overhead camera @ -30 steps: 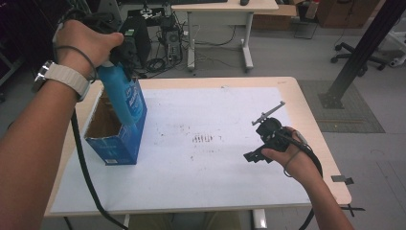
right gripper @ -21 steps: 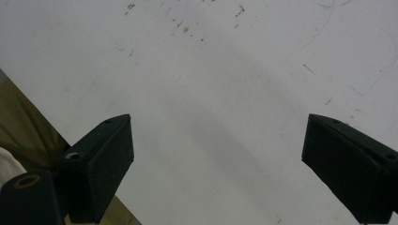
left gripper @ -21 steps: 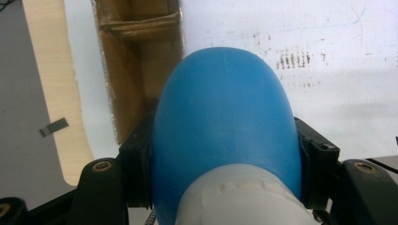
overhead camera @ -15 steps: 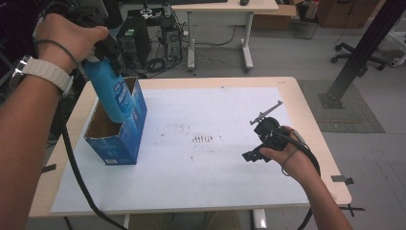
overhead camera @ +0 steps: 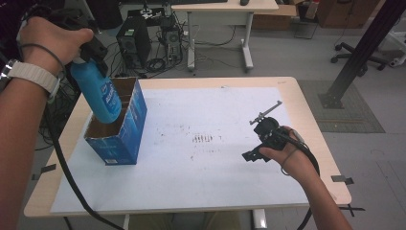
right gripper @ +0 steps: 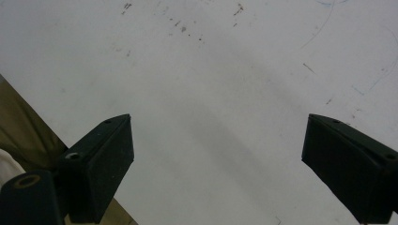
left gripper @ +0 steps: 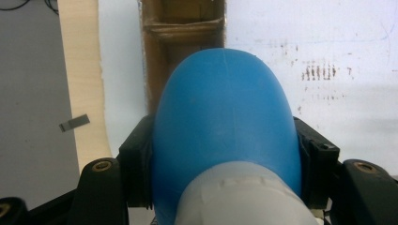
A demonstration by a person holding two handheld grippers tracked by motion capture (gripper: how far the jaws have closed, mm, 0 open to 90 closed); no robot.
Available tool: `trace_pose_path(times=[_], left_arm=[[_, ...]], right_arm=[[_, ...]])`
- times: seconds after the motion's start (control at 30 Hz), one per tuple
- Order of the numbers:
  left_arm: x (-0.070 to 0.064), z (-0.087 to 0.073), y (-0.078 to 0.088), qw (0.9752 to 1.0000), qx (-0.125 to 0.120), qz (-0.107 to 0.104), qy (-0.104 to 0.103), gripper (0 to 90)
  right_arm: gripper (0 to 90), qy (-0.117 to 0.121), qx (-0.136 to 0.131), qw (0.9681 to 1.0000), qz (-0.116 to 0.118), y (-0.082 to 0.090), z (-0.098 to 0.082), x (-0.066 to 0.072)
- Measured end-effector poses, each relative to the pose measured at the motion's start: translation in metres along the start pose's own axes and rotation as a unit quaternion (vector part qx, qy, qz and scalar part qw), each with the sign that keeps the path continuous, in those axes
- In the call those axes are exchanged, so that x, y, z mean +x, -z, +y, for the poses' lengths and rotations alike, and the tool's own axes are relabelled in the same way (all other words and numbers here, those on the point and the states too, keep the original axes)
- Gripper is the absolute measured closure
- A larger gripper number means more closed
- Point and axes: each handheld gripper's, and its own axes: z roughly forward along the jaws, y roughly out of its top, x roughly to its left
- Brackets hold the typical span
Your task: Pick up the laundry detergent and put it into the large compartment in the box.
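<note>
High view shows the left tool [overhead camera: 88,52] clamped on the upper end of a blue bottle [overhead camera: 100,96], which hangs tilted below it, its lower end over the open top of a blue cardboard box [overhead camera: 122,136] standing on the surface [overhead camera: 201,191]. Left gripper view has both jaws pressed against the bottle's sides, with the box's brown compartments just beyond. Well apart, the right tool [right gripper: 216,154] stands wide open over the bare white surface, holding nothing.
</note>
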Motion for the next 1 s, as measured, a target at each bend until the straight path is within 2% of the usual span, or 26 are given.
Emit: trace_pose_path(times=[0.13, 0.33, 0.47, 1.0], left_arm=[[0.004, 0.001, -0.007, 1.0000, 0.001, 0.008, 0.001, 37.6], [0.010, 0.001, -0.017, 0.9999, 0.001, 0.009, 0.007, 37.5], [0.012, 0.002, -0.028, 0.9999, 0.004, 0.013, 0.002, 37.5], [0.020, 0.003, -0.071, 0.9996, 0.025, 0.008, 0.003, 37.6]], right_arm=[[9.4, -0.002, 0.001, 1.0000, -0.001, 0.000, 0.000, 0.000], [9.4, -0.004, 0.001, 1.0000, -0.001, 0.000, -0.001, 0.000], [9.4, -0.003, 0.002, 1.0000, 0.000, -0.001, -0.001, 0.000], [9.4, -0.007, 0.003, 1.0000, 0.001, -0.003, -0.004, -0.001]])
